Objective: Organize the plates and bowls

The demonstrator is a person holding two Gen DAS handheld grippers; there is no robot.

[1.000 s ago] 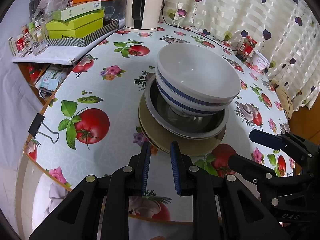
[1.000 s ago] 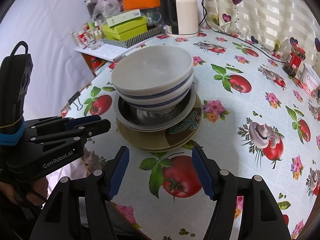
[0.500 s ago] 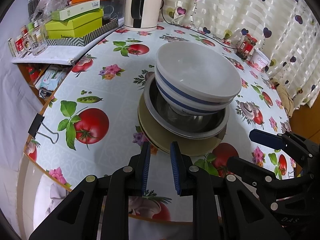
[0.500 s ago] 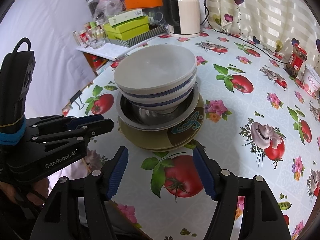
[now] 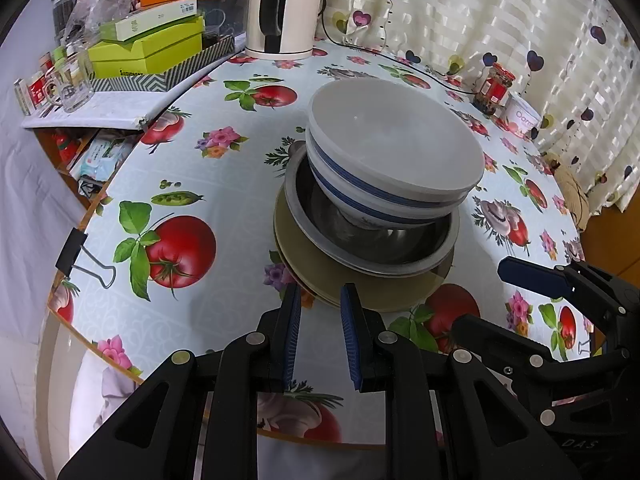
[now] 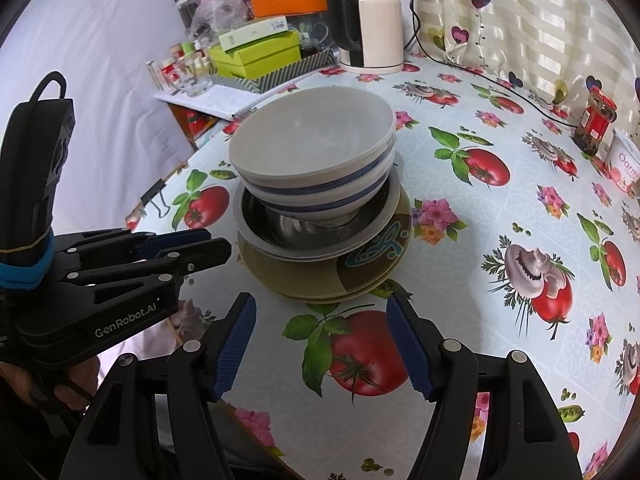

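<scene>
Glossy glazed ceramic is seen in the two nested blue-banded bowls [image 5: 394, 156] at frame centre. A dull metal dish [image 5: 372, 240] with a reflective well is shown beneath, upon matt olive plates [image 5: 320, 268]. A smooth, shiny printed tablecloth [image 5: 192, 184] is seen; ribbed blue gripper pads [image 6: 234, 348] look rubbery.

A: Where does the left wrist view sit?

B: On the left hand-held gripper [image 5: 318, 300], looking steeply down along its fingers at the stack of bowls and plates [image 5: 372, 216], close, from the bench's [image 5: 192, 160] near edge.

A: And the right wrist view?

B: On the right hand-held gripper [image 6: 320, 312], tilted down likewise, just right of the other, facing the same stack [image 6: 320, 200].

A: What do they share?

B: The stack, the kettle [image 5: 280, 12] behind it [image 6: 368, 28], the curtain beyond, and each shows the other hand-held gripper beside the stack.
</scene>
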